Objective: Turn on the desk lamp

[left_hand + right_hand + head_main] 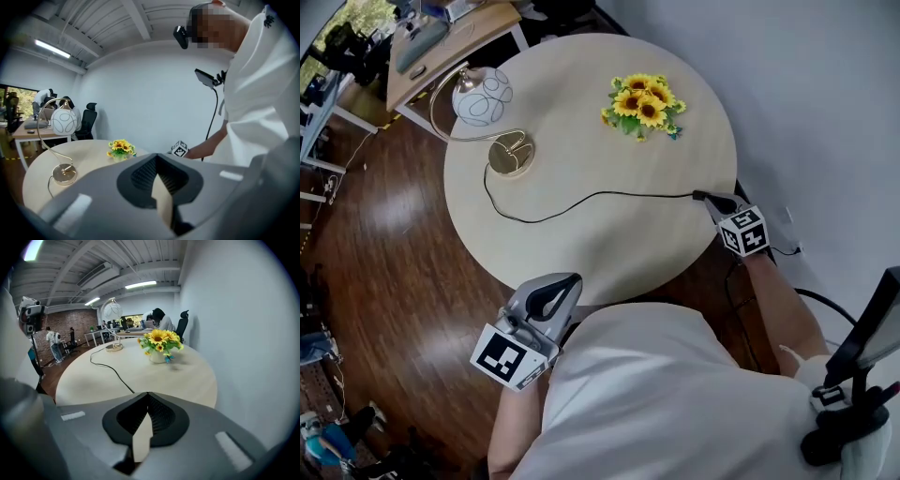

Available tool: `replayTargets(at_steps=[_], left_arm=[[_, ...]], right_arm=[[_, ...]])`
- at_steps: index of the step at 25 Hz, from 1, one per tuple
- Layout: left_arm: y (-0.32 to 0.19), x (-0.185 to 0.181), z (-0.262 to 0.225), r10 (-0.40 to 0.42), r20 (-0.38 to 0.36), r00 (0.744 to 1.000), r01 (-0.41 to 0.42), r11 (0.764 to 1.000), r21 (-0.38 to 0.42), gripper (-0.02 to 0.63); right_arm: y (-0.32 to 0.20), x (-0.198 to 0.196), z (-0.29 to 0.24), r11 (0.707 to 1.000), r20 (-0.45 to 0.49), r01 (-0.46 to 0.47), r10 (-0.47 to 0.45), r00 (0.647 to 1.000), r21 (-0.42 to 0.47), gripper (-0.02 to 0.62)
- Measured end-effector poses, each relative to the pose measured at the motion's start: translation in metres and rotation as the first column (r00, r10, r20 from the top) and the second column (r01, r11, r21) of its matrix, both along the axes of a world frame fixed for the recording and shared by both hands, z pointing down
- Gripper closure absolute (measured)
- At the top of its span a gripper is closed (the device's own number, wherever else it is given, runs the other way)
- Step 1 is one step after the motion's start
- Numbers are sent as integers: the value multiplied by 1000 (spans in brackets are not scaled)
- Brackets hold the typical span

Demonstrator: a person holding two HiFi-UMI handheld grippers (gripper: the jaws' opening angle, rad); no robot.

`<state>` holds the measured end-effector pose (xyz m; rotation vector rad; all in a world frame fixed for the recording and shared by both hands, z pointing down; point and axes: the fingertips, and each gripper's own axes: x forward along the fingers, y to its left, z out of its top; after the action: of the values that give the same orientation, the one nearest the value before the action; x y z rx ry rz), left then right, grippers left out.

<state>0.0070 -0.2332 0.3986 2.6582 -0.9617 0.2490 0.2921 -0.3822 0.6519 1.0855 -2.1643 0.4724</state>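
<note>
The desk lamp stands at the far left of the round table (581, 253): a white globe shade (483, 96) on a curved gold arm over a gold base (511, 156). The shade does not look lit. Its black cord (581, 200) runs across the table to the right edge. There my right gripper (705, 197) sits with its jaws shut, and the cord (110, 369) slips out of sight under its left jaw. My left gripper (567, 281) hovers at the table's near edge, jaws together, holding nothing. In the left gripper view the lamp (63, 121) shows far left.
A small vase of sunflowers (643, 105) stands at the table's far right. A white wall is close on the right. A black stand (862, 356) is at my right side. Desks (450, 42) and office chairs fill the room beyond the lamp, over wood floor (384, 244).
</note>
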Motion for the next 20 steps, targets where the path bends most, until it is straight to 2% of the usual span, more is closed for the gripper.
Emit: replayTargets(at_steps=[7, 20], left_arm=[[-21, 11, 9, -42, 13, 999, 42, 999, -34, 588], [-34, 21, 14, -67, 32, 997, 68, 996, -54, 588]], right_arm=[[-20, 39, 60, 994, -107, 11, -23, 994, -109, 592], [-28, 27, 89, 980, -163, 104, -132, 978, -170, 592]])
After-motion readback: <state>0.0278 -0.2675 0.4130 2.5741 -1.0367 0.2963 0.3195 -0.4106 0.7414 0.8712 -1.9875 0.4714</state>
